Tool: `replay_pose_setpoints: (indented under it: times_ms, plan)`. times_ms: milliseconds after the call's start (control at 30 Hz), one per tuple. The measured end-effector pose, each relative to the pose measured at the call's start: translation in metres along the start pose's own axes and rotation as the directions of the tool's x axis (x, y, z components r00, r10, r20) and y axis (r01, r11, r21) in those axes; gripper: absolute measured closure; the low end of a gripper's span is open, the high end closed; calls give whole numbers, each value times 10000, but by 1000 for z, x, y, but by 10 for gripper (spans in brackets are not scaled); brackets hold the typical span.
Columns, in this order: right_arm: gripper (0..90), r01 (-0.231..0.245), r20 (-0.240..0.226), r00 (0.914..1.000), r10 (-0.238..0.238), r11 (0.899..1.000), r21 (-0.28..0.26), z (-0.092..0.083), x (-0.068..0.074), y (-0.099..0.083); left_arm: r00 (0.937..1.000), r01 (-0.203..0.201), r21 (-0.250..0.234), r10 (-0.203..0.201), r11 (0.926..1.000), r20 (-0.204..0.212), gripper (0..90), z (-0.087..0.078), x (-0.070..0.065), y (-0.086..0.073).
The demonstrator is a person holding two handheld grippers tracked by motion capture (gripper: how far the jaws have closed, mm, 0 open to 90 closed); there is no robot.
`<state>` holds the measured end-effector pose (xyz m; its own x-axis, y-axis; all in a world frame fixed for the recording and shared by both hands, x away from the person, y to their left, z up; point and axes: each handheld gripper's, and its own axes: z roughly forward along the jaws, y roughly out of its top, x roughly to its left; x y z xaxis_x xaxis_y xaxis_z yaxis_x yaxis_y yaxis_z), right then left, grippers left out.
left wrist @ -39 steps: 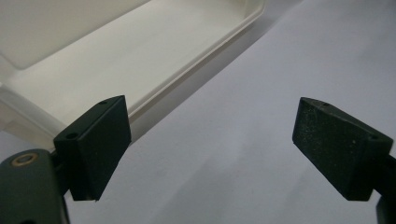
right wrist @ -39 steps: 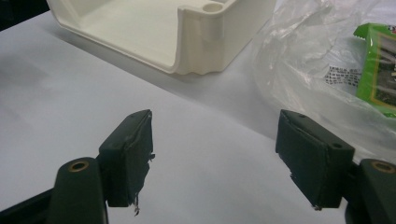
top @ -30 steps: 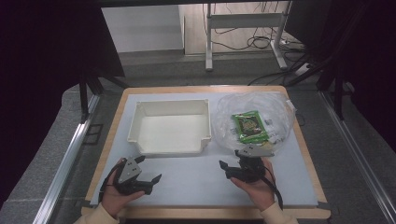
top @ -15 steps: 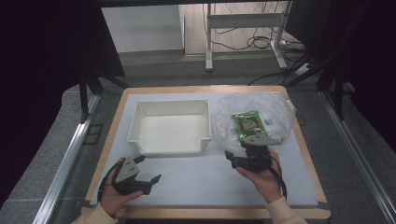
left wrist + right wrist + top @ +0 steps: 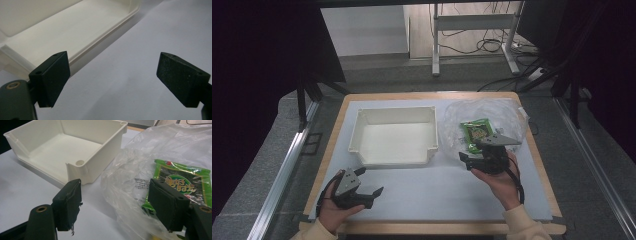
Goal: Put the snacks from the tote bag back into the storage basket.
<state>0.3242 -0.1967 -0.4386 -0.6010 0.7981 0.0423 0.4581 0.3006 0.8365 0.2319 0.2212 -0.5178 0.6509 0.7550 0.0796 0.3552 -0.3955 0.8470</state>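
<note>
White table surface (image 5: 432, 195), wooden edge. Green snack packet (image 5: 477, 134) lies inside a crumpled clear plastic bag (image 5: 492, 112) at the table's right side, just right of an empty white bin (image 5: 394, 136). Right gripper (image 5: 475, 159) hovers at the bag's near edge, jaws spread wide, nothing between them. Left gripper (image 5: 367, 192) rests low at the near-left, jaws likewise released, well apart from the bag.
</note>
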Motion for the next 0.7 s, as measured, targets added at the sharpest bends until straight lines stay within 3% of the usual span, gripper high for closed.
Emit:
replay_pose_setpoints:
  times_ms: [333, 700]
  plan:
    - [283, -193, 64, 9998, 191, 9993, 332, 0, -14, 11, 10000, -40, 36, 40, 10000, 20, 116, 0, 0, 0]
    - [297, -758, 463, 9963, 727, 9947, 700, 7, -44, 31, 9999, -133, 51, 132, 9999, 97, 116, -1, 1, 0]
